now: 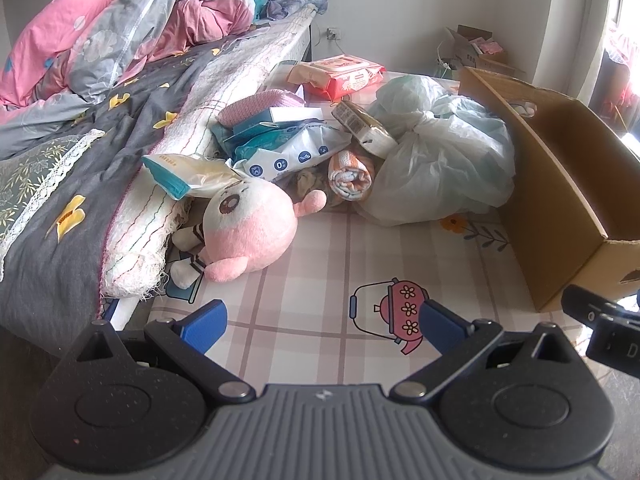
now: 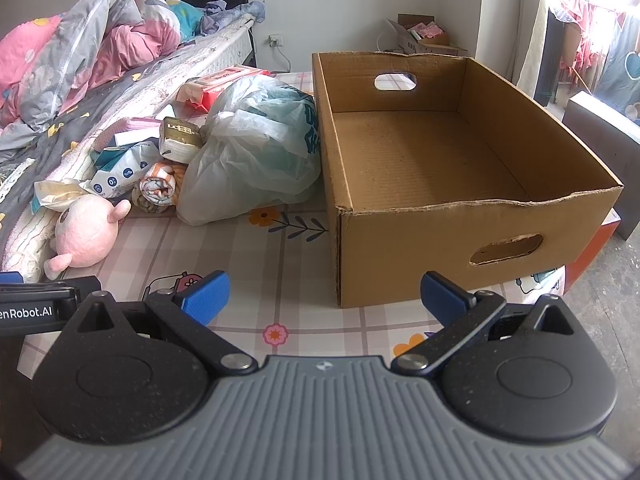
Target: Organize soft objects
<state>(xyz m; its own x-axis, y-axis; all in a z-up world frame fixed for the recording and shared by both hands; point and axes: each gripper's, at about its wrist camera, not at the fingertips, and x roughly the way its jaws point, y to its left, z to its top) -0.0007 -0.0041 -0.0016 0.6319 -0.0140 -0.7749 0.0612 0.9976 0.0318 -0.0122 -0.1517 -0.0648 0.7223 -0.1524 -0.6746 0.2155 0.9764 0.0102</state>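
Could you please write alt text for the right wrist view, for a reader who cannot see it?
An empty cardboard box sits on a patterned floor mat ahead of the open right gripper. Left of it lie a knotted plastic bag, a rolled towel and a pink plush toy beside a bed.

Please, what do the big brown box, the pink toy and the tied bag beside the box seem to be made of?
Box: corrugated cardboard, matte brown; torn rim and rough handle cut-outs show it.
Pink toy: plush fabric, soft and fuzzy, probably stuffed.
Tied bag: thin plastic film, translucent, crinkled and slightly glossy.
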